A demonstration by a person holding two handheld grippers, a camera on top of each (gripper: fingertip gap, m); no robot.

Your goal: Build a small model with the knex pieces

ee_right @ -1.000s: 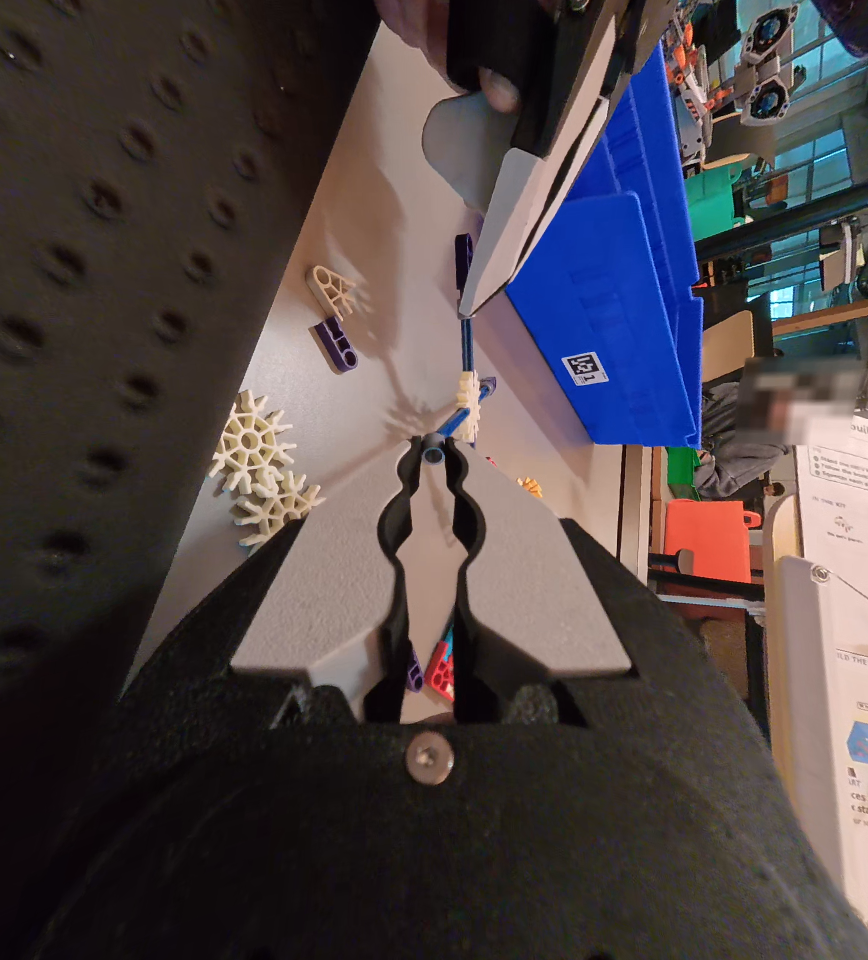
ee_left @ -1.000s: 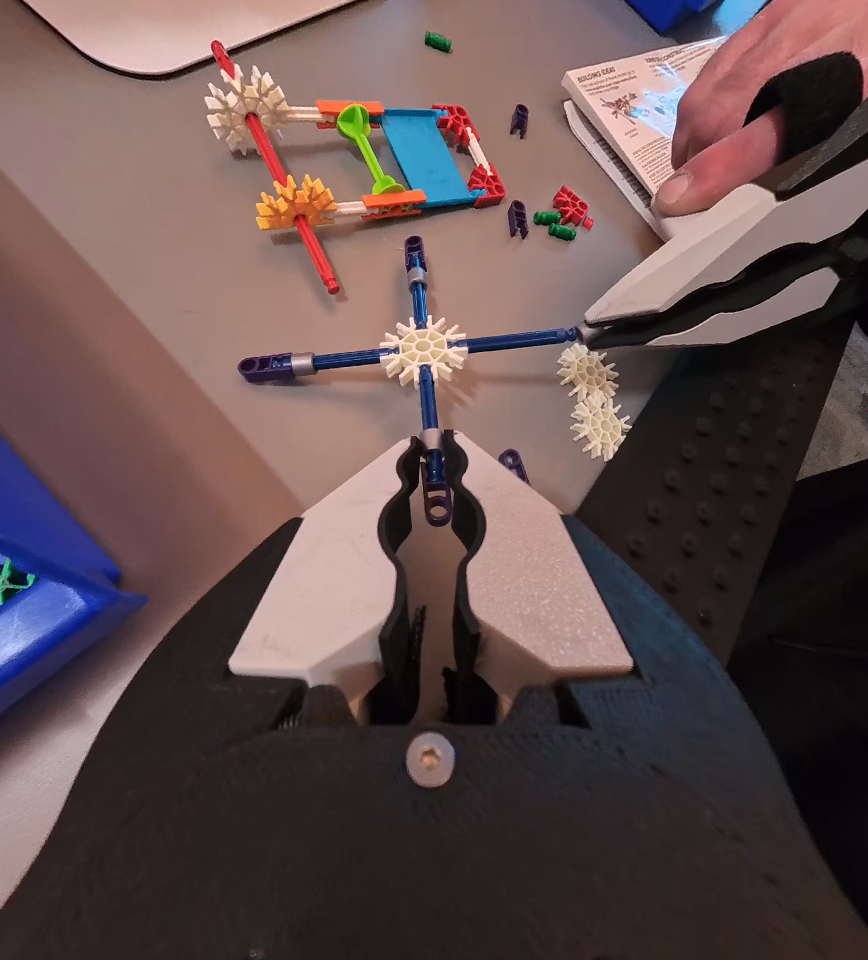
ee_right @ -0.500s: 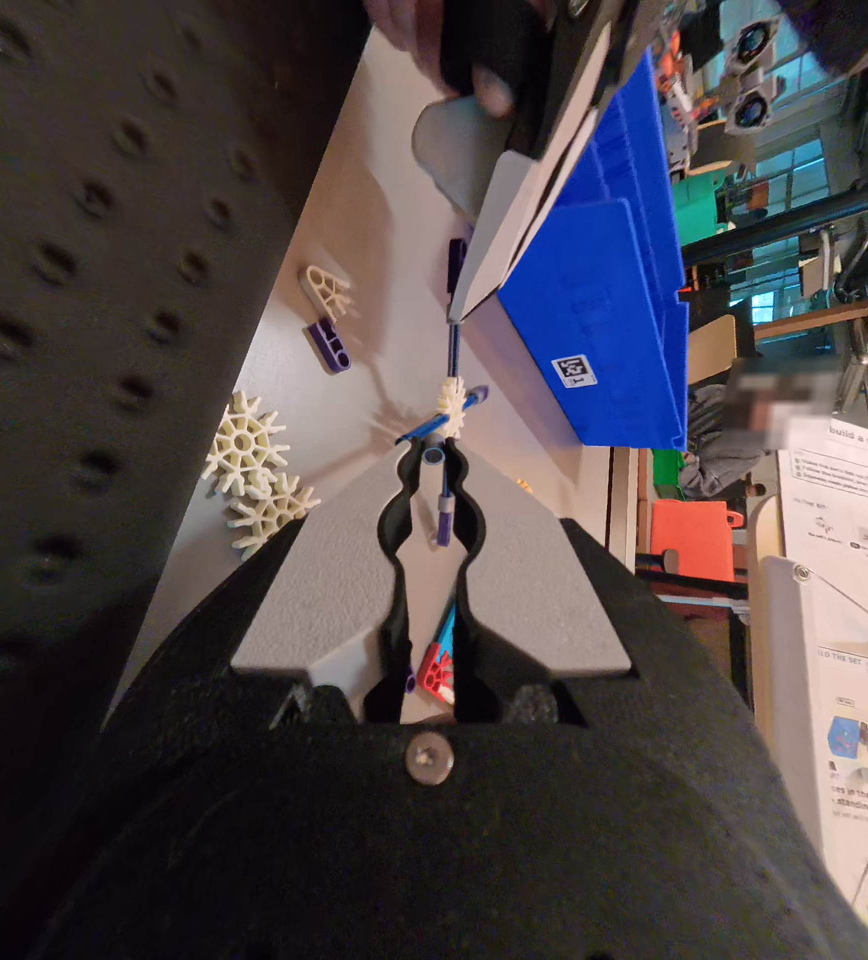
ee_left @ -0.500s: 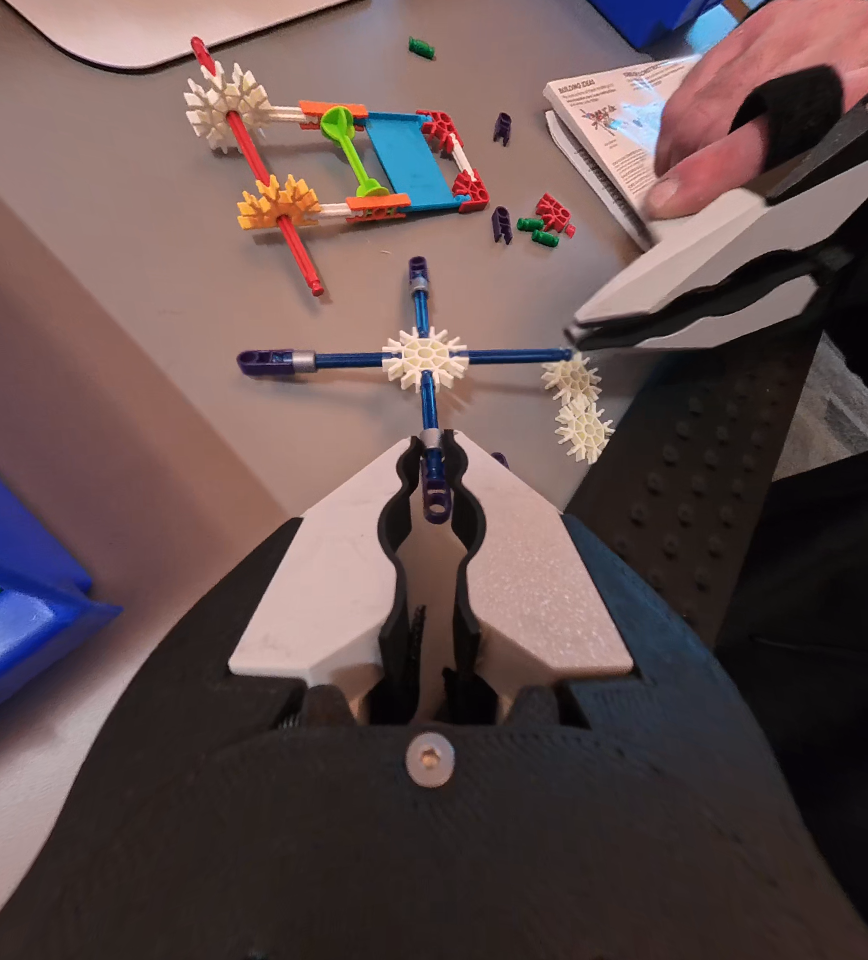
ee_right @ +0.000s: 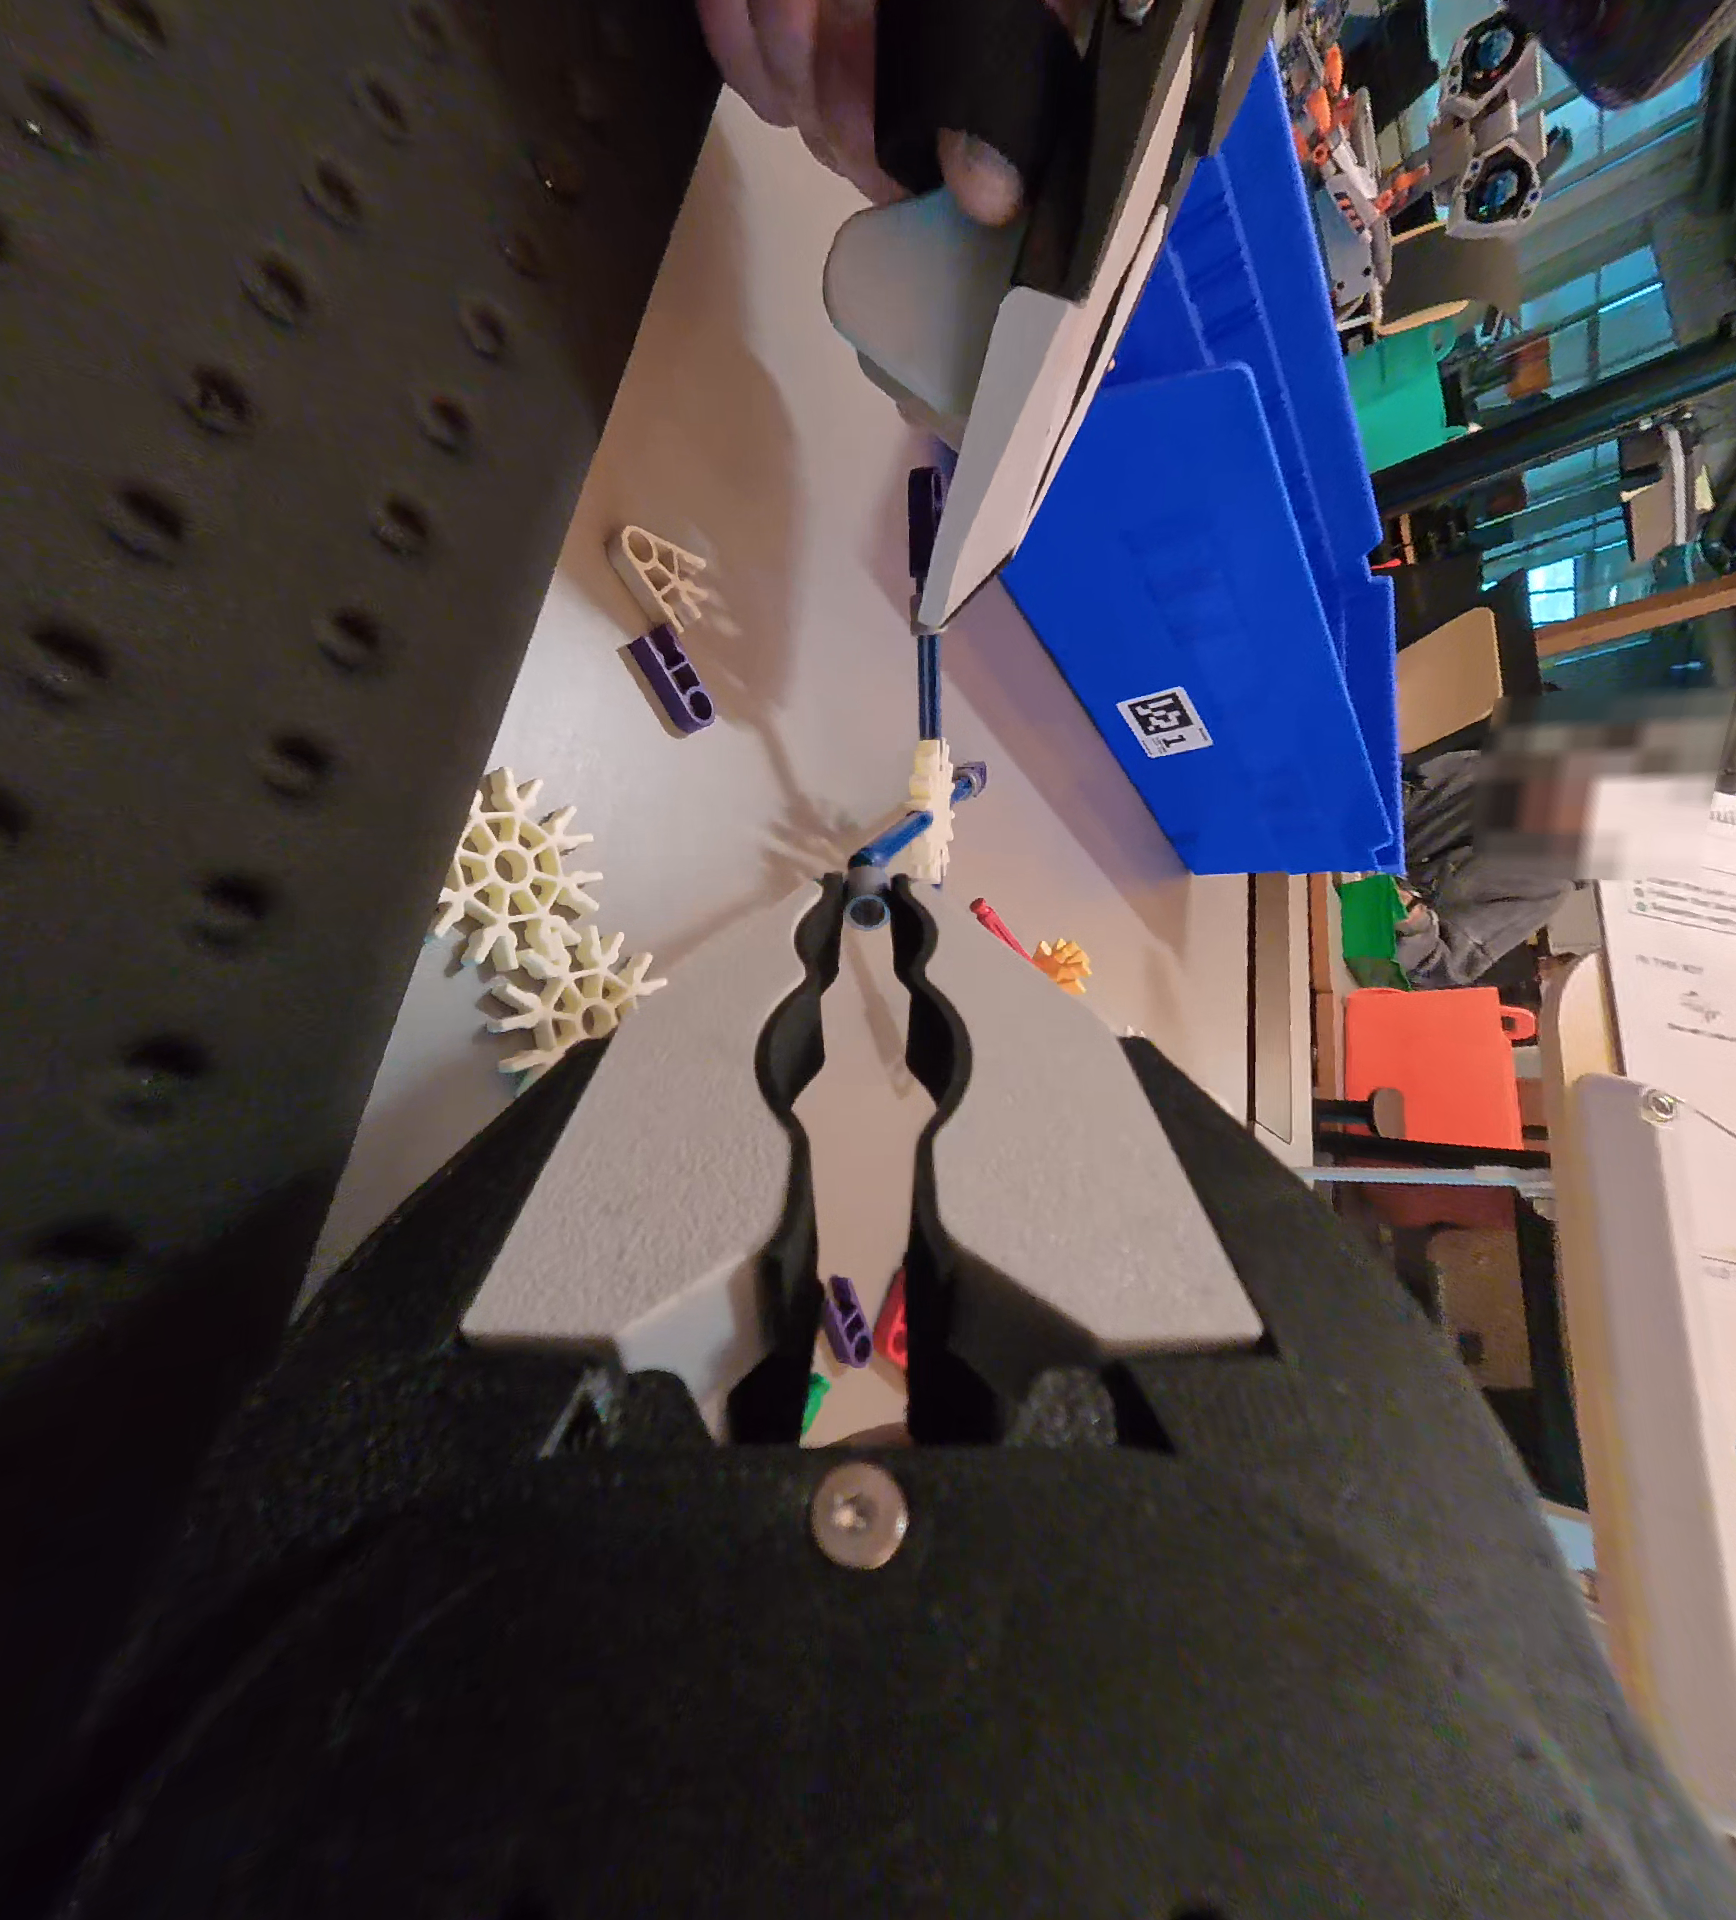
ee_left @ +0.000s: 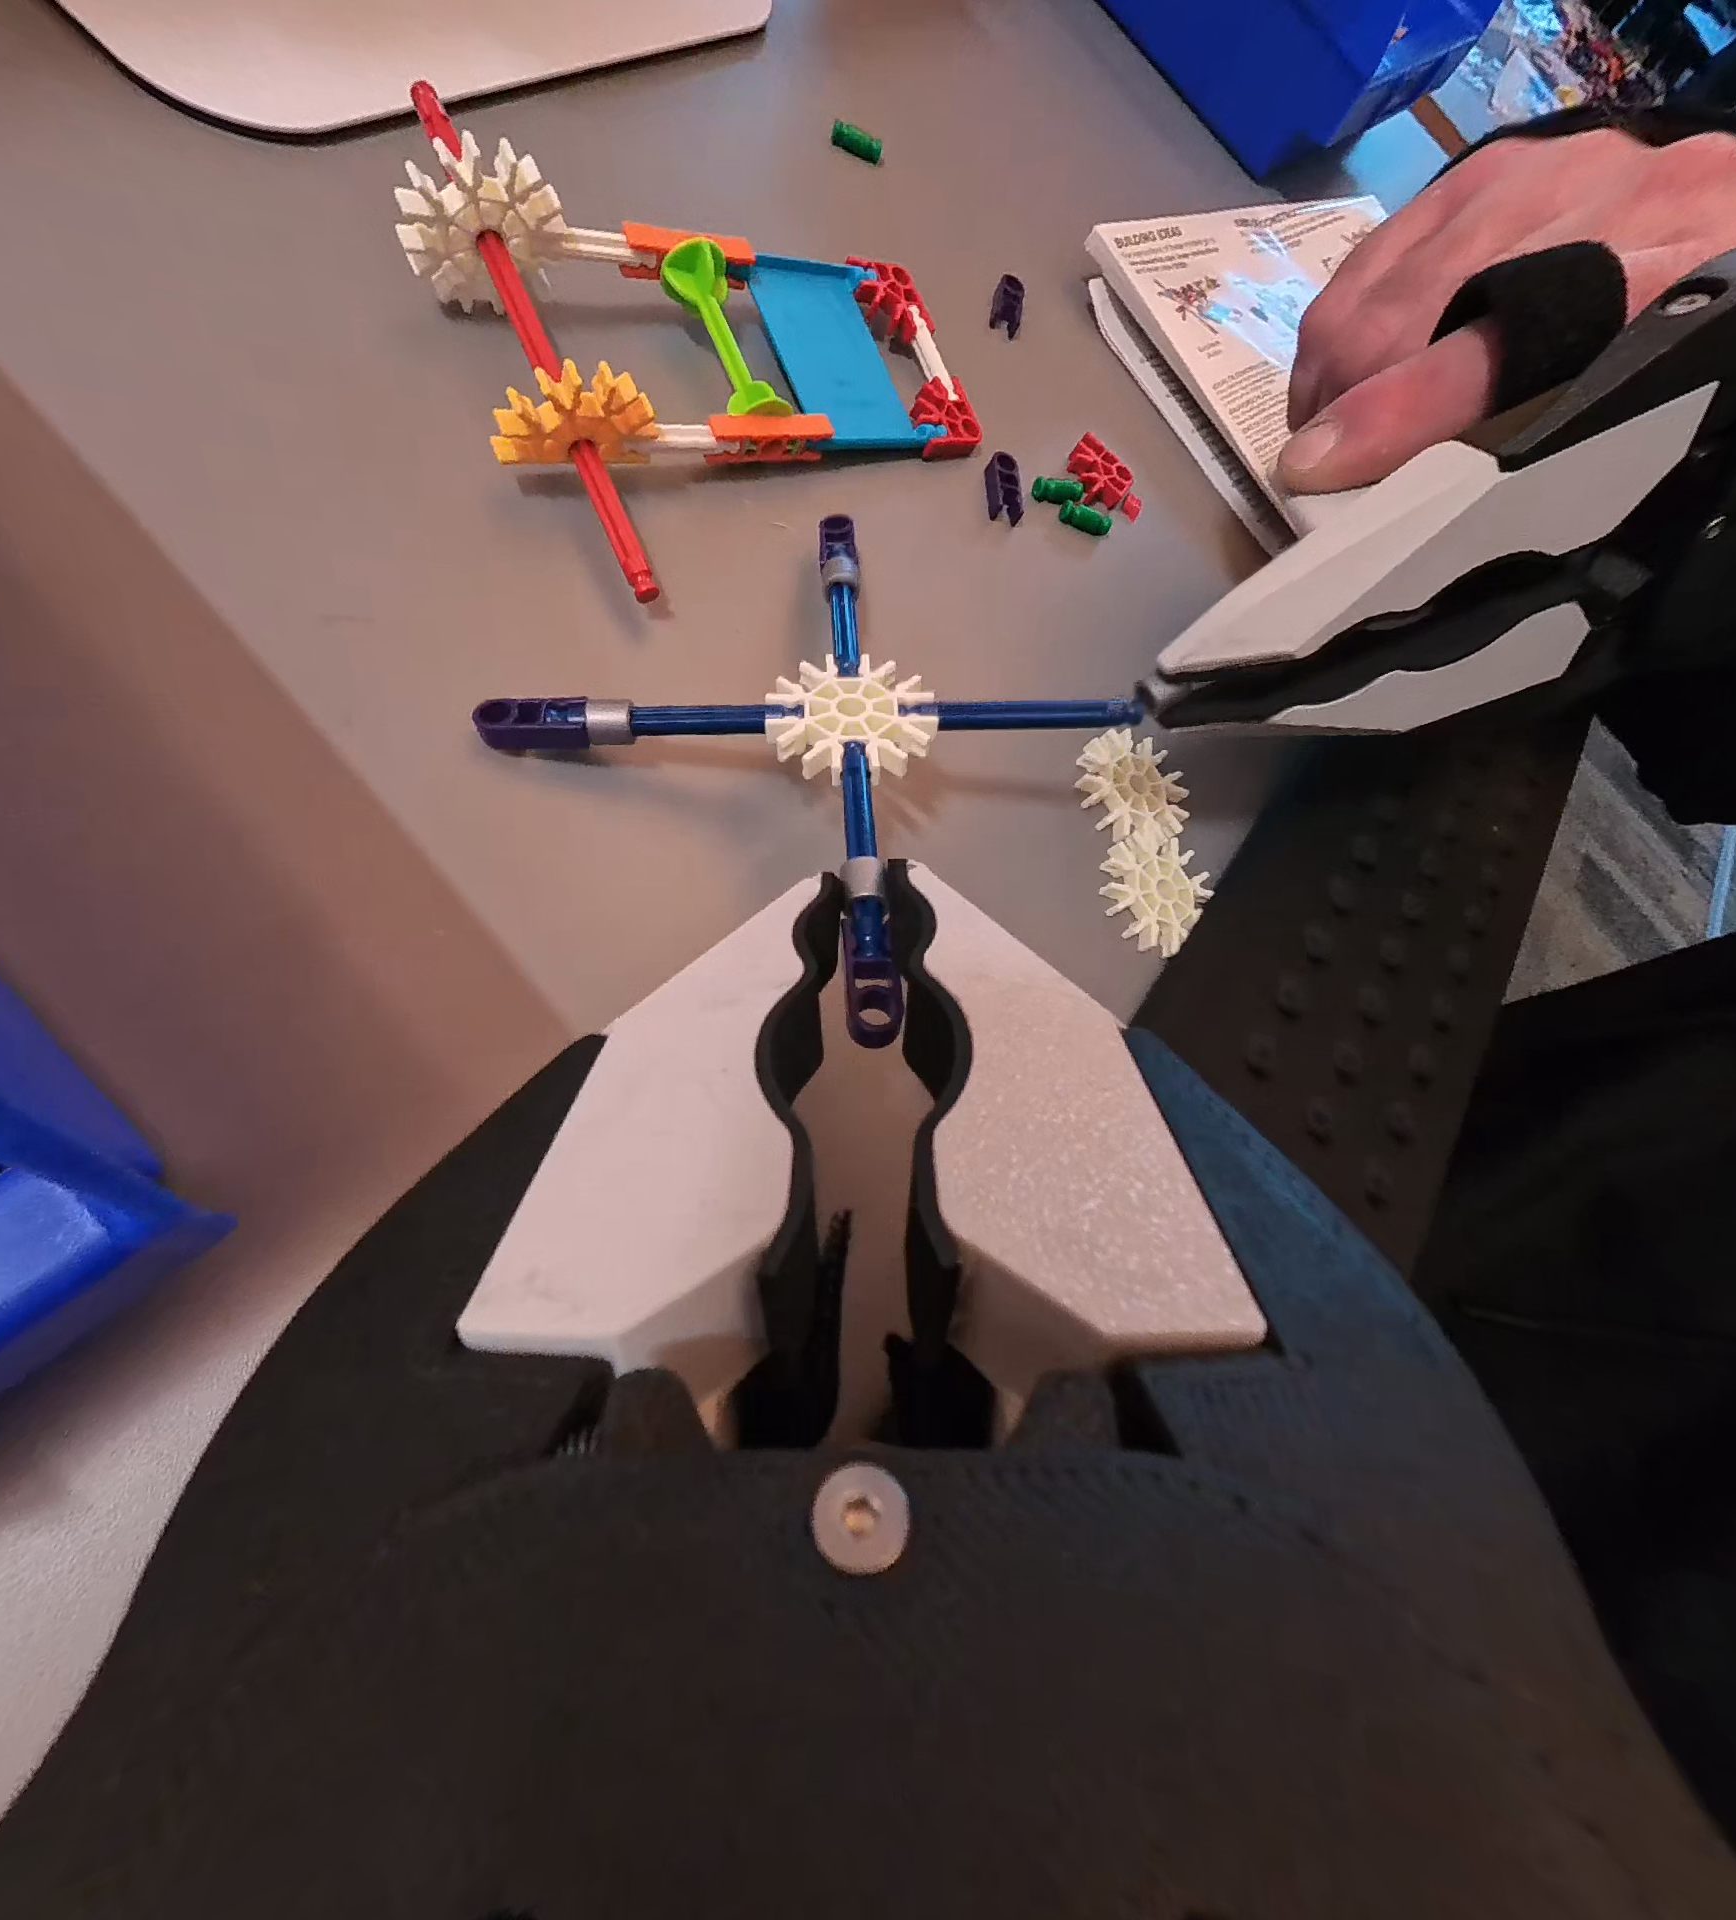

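Illumination in the left wrist view is even and moderately bright. The grey tabletop (ee_left: 220, 436) carries soft, short shadows beneath the cross-shaped rod assembly (ee_left: 848, 717); the shadows fall toward the camera and slightly left, consistent with diffuse overhead light. A broad darker band crosses the tabletop on the left. Glare is mild on the booklet (ee_left: 1207, 301). Focus is sharp at centre. Wide-angle distortion bends straight edges near the frame borders.

The right wrist view is dimmer and warmer. The perforated black surface (ee_right: 168, 520) is underexposed and blurred. Bright windows at upper right are partly blown out. A mosaic patch lies at right. The blue bin (ee_right: 1207, 623) appears saturated.
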